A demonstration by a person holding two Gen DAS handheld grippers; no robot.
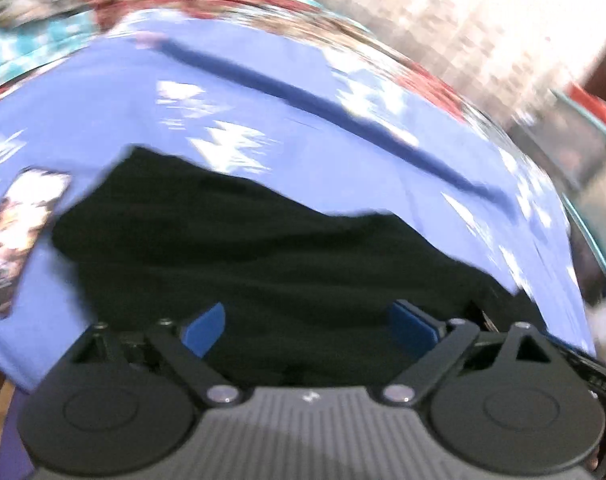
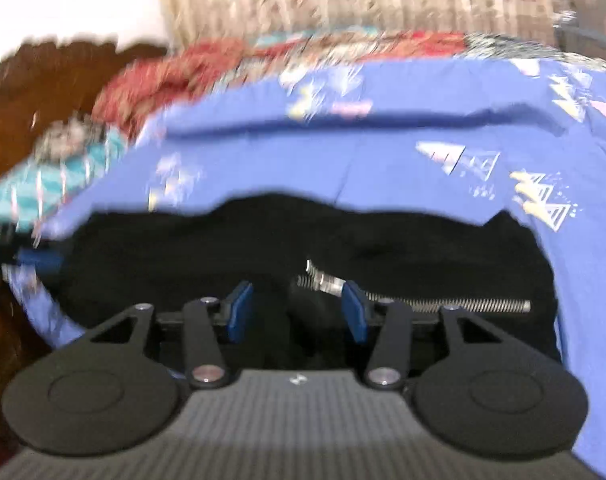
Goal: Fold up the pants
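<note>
- The pants (image 1: 263, 264), black, lie bunched on a blue sheet (image 1: 263, 120) printed with pale triangles; both views are blurred.
- In the left wrist view the pants fill the middle, straight ahead of the left gripper (image 1: 309, 330), with the sheet showing beyond and to both sides of them.
- The left gripper's jaws stand wide apart; nothing is between its blue pads (image 1: 205, 330), and only the dark cloth shows behind the gap.
- A phone (image 1: 21, 236) lies on the sheet just left of the pants.
- In the right wrist view the pants (image 2: 263, 240) again lie just ahead, below a fold in the sheet (image 2: 383, 136).
- The right gripper (image 2: 297, 312) has its jaws partly apart, pads (image 2: 239, 312) clear of each other; whether cloth lies between them cannot be told, since black fabric fills the gap.
- A metal spring (image 2: 443, 304) runs across the right gripper's front.
- At the far left edge of that view, a blue pad of the other gripper (image 2: 39, 260) shows beside the pants.
- Red and teal patterned bedding (image 2: 183, 72) lies beyond the sheet.
</note>
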